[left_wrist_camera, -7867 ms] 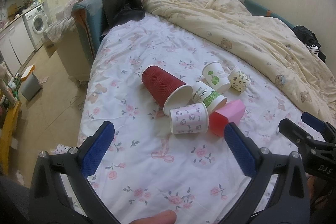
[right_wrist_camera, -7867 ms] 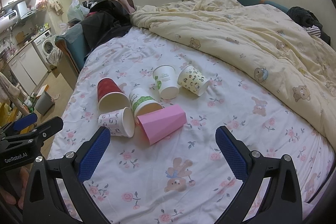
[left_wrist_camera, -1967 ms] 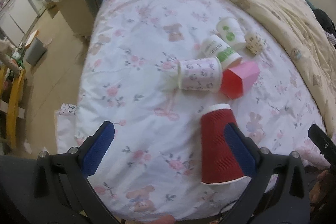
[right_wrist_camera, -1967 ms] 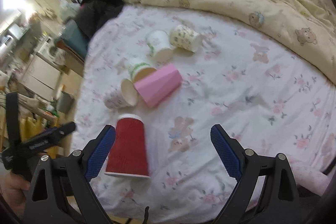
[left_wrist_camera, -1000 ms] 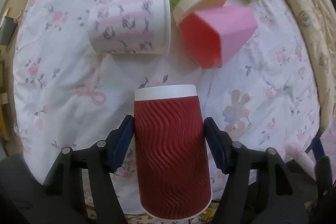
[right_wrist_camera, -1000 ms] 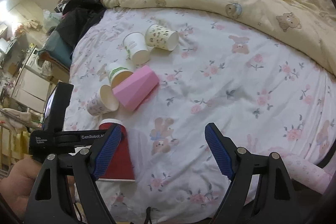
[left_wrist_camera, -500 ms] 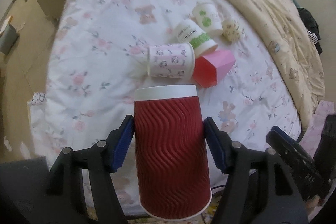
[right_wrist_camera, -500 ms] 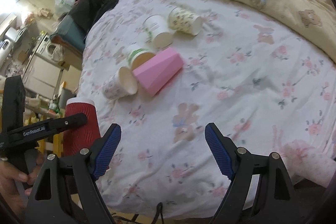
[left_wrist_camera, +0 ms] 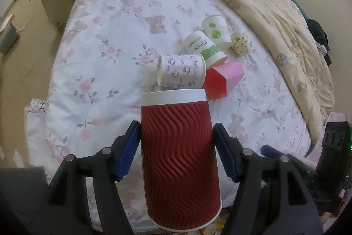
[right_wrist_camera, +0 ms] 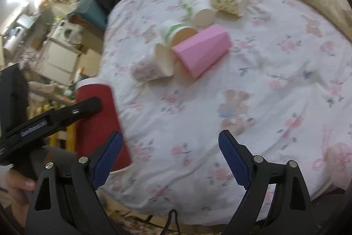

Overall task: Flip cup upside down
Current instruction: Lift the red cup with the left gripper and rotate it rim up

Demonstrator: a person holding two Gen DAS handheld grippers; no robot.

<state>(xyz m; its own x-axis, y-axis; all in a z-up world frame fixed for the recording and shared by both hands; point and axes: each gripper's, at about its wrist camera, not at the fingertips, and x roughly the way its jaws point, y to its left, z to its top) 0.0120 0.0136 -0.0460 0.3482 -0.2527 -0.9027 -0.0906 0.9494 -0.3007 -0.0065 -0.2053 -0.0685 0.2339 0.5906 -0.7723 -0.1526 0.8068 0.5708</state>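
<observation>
We held the red cup (left_wrist_camera: 179, 160) clamped between our left gripper (left_wrist_camera: 176, 152) fingers, lifted off the bed (left_wrist_camera: 105, 41) to turn it, its closed end away from us; our right gripper (right_wrist_camera: 170, 160) fingers stood apart, free.

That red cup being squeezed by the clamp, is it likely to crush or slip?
Probably not slippery: the red cup has a wavy ribbed wall for the left gripper pads to bite. It looks like light paper, so hard squeezing might dent it. Set on the soft bed, it may tip.
</observation>
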